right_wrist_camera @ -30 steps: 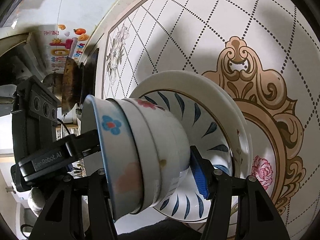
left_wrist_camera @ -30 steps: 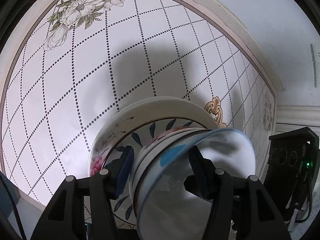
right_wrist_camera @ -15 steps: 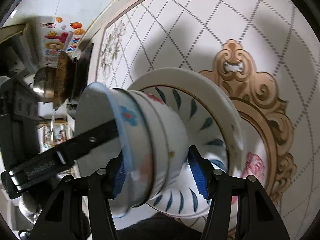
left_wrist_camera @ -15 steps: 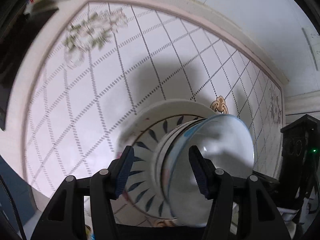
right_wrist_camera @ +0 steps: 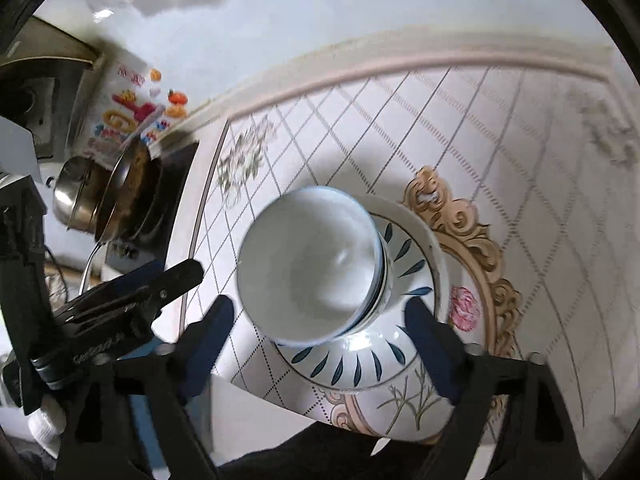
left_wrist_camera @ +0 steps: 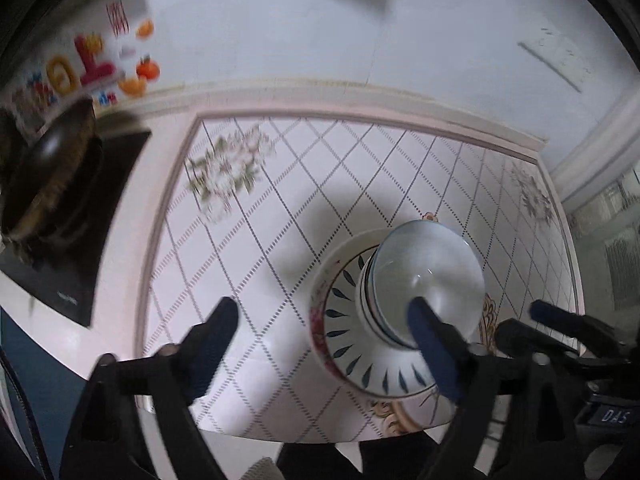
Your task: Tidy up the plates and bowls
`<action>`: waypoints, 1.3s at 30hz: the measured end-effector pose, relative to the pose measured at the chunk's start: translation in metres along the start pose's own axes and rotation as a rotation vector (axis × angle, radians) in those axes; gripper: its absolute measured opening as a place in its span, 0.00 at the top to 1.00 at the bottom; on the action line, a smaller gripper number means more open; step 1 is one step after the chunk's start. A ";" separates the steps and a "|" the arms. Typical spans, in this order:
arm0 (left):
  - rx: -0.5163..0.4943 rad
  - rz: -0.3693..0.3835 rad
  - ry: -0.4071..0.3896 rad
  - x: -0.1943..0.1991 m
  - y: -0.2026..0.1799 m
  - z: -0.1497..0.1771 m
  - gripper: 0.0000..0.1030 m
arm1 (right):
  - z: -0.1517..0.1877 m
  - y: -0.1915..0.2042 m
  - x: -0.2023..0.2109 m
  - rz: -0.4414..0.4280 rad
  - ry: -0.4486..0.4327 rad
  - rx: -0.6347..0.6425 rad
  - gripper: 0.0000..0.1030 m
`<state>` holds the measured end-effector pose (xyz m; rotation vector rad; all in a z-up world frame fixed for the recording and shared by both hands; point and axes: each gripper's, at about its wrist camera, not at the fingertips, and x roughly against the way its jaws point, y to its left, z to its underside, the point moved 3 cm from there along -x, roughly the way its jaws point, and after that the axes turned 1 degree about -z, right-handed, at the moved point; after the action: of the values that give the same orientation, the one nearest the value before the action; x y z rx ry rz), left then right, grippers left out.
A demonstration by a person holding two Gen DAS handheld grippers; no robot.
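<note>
A stack of nested white bowls (left_wrist_camera: 428,280) (right_wrist_camera: 312,264) stands on stacked plates with blue leaf marks (left_wrist_camera: 340,320) (right_wrist_camera: 400,344) on the patterned table (left_wrist_camera: 280,208). My left gripper (left_wrist_camera: 324,344) hovers above and to the stack's left. Its jaws are opening wide, with nothing pressed between the pads; its right finger (left_wrist_camera: 432,352) overlaps the bowls in the picture. My right gripper (right_wrist_camera: 320,344) hangs over the stack's near side, its jaws also opening, clear of the bowls. Each gripper shows in the other's view: the right gripper (left_wrist_camera: 560,320), the left gripper (right_wrist_camera: 140,284).
A dark wok (left_wrist_camera: 52,184) sits on a black cooktop (left_wrist_camera: 80,264) at the table's left end, with a steel pot (right_wrist_camera: 76,196) beside it. A white wall with colourful stickers (left_wrist_camera: 80,72) runs behind. The table's near edge and dark clothing (right_wrist_camera: 320,452) lie below.
Both grippers had their pads on the bowl stack. They have let go, spread wide and risen away, leaving the bowls upright on the plates. More wall and the cooktop now show.
</note>
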<state>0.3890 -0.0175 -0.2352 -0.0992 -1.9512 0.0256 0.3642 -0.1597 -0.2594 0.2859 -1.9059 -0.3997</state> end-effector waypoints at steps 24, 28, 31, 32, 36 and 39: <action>-0.033 -0.019 -0.302 0.180 -0.013 0.104 0.05 | 0.133 0.069 0.208 0.195 -0.395 0.119 0.03; -0.016 -0.036 -0.330 0.207 -0.017 0.135 0.05 | 0.168 0.076 0.240 0.202 -0.426 0.147 0.02; -0.013 -0.042 -0.339 0.221 -0.019 0.155 0.05 | 0.193 0.081 0.260 0.205 -0.441 0.159 0.02; -0.011 -0.045 -0.339 0.226 -0.019 0.161 0.05 | 0.200 0.082 0.265 0.203 -0.445 0.161 0.02; -0.007 -0.053 -0.349 0.241 -0.021 0.179 0.05 | 0.222 0.084 0.280 0.195 -0.448 0.169 0.01; -0.007 -0.060 -0.369 0.251 -0.021 0.188 0.05 | 0.234 0.086 0.290 0.204 -0.460 0.179 0.01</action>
<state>0.1208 -0.0123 -0.0718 -0.0419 -2.3226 -0.0035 0.0415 -0.1595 -0.0544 0.1189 -2.4030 -0.1635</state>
